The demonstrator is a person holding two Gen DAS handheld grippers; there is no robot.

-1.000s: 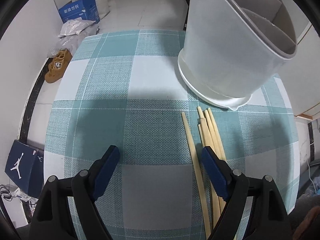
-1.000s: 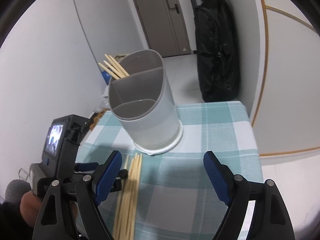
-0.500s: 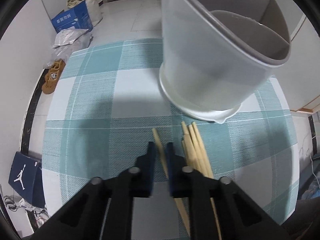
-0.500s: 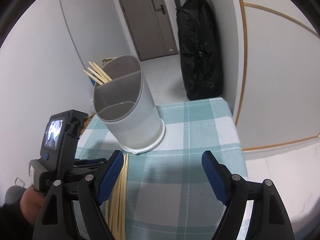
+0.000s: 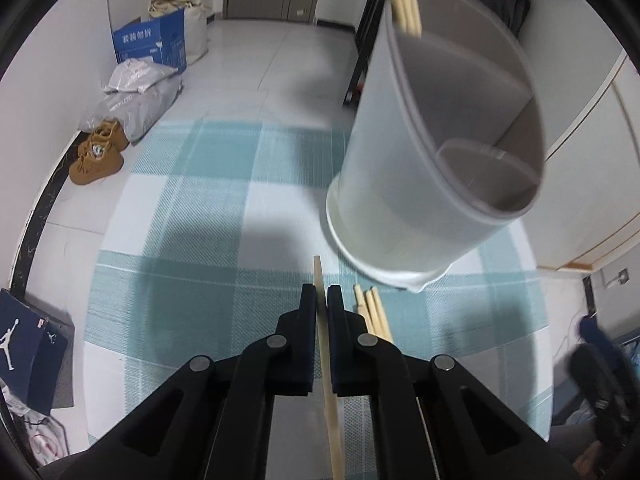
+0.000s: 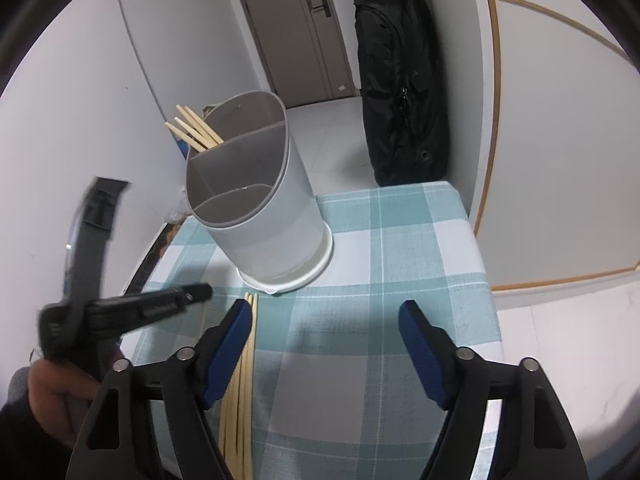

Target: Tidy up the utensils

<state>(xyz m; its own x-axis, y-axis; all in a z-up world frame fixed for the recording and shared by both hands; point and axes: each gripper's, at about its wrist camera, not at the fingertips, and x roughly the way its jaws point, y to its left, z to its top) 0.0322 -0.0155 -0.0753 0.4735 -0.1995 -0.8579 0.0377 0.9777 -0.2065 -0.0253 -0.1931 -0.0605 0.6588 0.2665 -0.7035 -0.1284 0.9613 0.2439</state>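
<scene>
Pale wooden chopsticks tell the progress: several already stand in the far compartment of the grey utensil holder (image 6: 256,196), while a bundle of loose chopsticks (image 6: 240,392) lies on the checked desk (image 6: 400,240) just in front of it. The left gripper (image 5: 321,300) is clamped on a single chopstick (image 5: 326,360), its tip pointing toward the holder. The right gripper (image 6: 326,344) has nothing between its jaws, which are closing. Most of the sorting looks unfinished; two compartments appear empty.

The left gripper (image 5: 318,300) points steeply down, jaws clamped tight on 1 chopstick (image 5: 325,344). The right gripper (image 6: 326,320) tilts down, jaws closing with nothing between them.
</scene>
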